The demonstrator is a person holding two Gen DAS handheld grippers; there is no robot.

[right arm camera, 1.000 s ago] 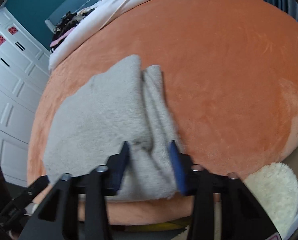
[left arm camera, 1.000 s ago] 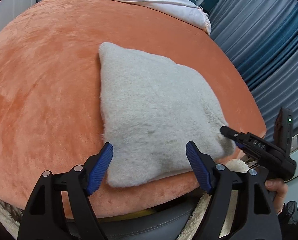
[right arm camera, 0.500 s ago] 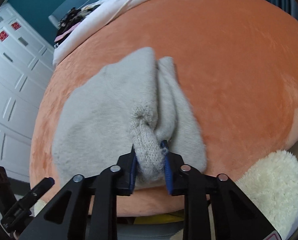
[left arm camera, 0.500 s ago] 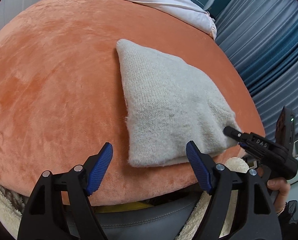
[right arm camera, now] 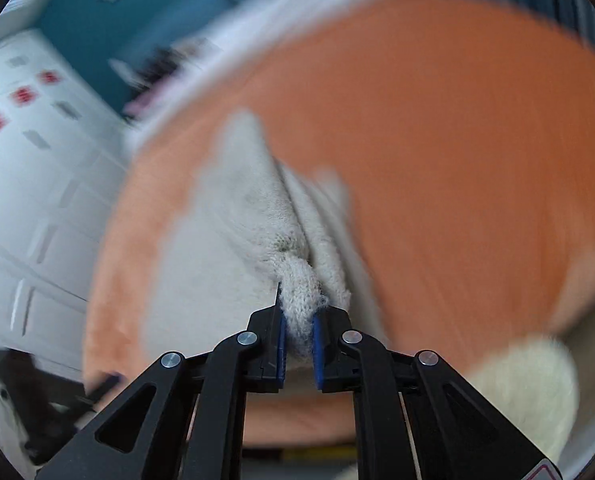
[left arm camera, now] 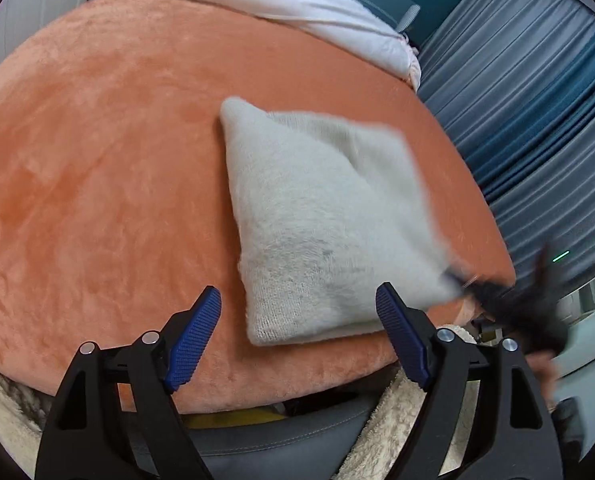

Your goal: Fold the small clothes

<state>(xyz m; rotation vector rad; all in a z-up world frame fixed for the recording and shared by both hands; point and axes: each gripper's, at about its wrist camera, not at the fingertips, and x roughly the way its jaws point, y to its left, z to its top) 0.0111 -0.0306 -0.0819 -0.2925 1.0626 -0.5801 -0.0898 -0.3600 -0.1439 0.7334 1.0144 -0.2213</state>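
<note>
An orange plush blanket (left arm camera: 97,168) is covering the bed (left arm camera: 257,424), spreading across almost the whole surface. A grey knitted garment (left arm camera: 317,232) is lying directly on the blanket near its front right edge, partly folded over itself. Along the far edge, white bedding (left arm camera: 281,4) is lying bunched. A cream fleece throw (right arm camera: 537,380) is hanging below the blanket's front edge.
</note>
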